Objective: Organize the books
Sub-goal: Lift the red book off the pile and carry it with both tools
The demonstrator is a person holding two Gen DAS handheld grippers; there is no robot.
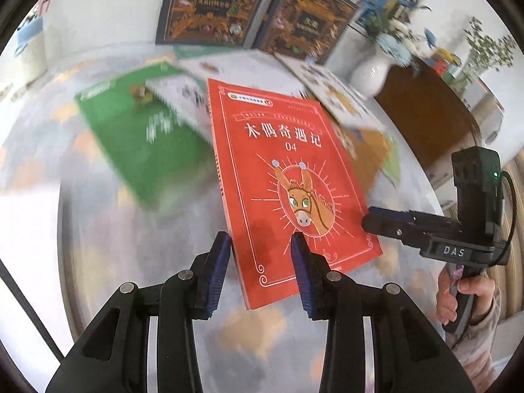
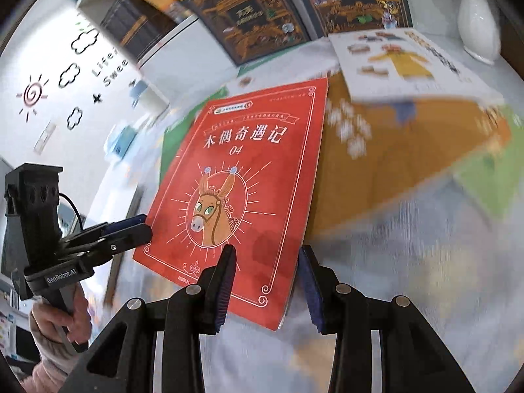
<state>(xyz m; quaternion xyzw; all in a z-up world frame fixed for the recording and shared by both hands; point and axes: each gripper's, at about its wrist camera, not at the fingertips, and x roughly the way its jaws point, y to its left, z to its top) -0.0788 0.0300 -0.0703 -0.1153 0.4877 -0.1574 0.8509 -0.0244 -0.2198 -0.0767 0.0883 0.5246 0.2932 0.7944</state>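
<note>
Two grippers, left gripper and right gripper, clamp their fingers on the red book numbered "04"; the far books blur.

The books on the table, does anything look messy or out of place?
Yes. The red book lies askew, overlapping a green book and an orange one. The loose books are scattered at different angles, not stacked.

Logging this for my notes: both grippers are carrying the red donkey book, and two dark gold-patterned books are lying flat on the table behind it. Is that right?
Not quite. The two dark gold-patterned books stand upright, leaning against the shelf, not flat; the left wrist view shows it. The rest holds: the left gripper and right gripper carry the red donkey book.
</note>
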